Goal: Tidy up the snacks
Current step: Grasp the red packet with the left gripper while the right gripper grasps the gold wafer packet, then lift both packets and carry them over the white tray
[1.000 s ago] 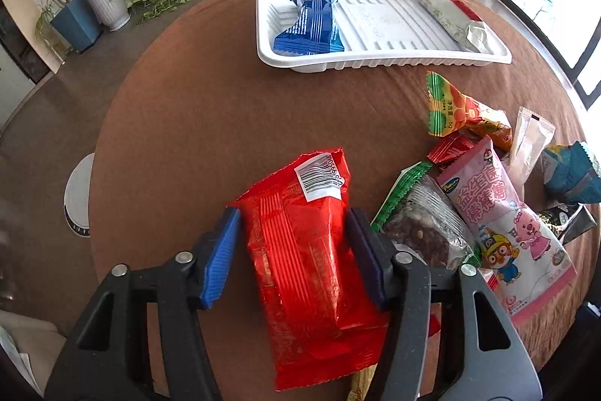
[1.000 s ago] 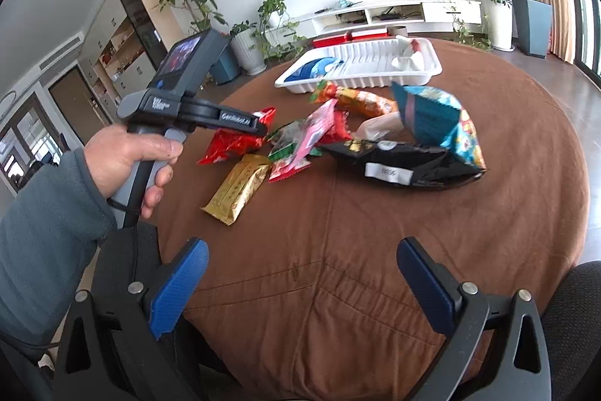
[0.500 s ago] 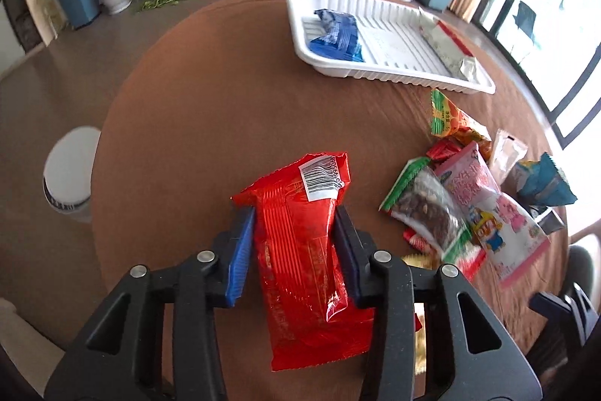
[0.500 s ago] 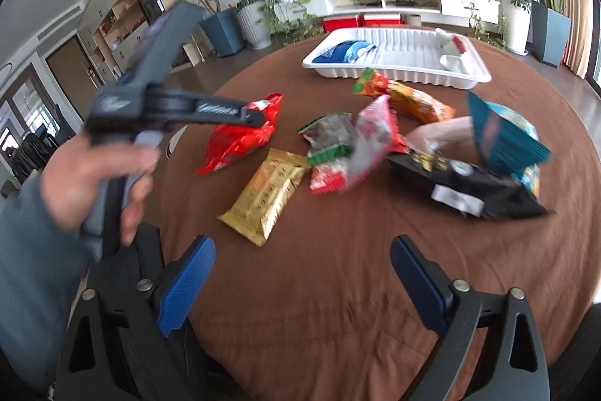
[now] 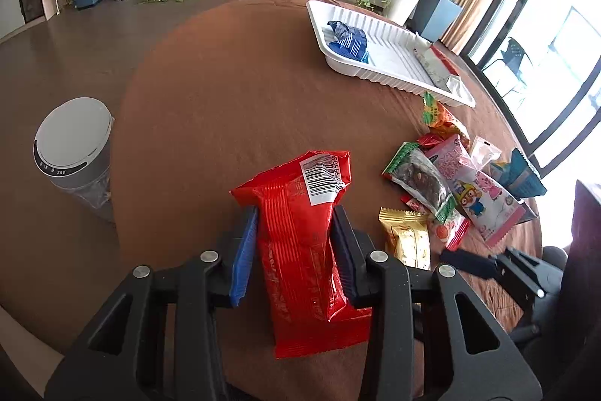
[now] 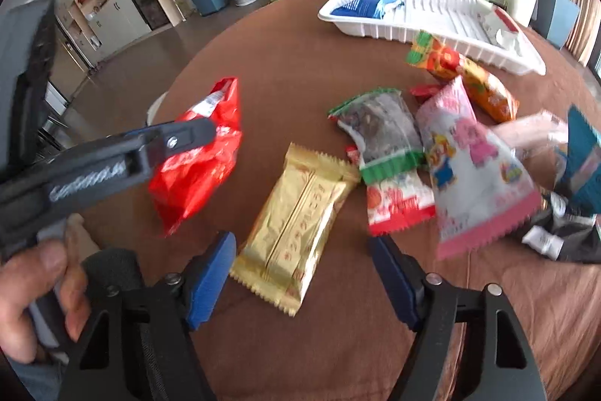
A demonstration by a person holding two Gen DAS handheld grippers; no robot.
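Note:
My left gripper (image 5: 295, 243) is shut on a red snack packet (image 5: 304, 235) and holds it above the brown round table (image 5: 225, 93); the packet also shows in the right wrist view (image 6: 199, 160). My right gripper (image 6: 302, 273) is open, its jaws on either side of the near end of a gold snack packet (image 6: 296, 213) that lies on the table. A white tray (image 5: 390, 59) at the far side holds a blue packet (image 5: 347, 40) and a red-and-white packet (image 5: 437, 66).
A loose pile of snacks lies at the right: a dark green-edged packet (image 6: 379, 134), a pink cartoon packet (image 6: 473, 168), an orange packet (image 6: 465, 77), a teal bag (image 6: 580, 156) and a black packet (image 6: 563, 232). A white bin (image 5: 73, 145) stands on the floor at left.
My left gripper has closed on the red packet and lifted it. My right gripper has moved forward and down to the gold packet.

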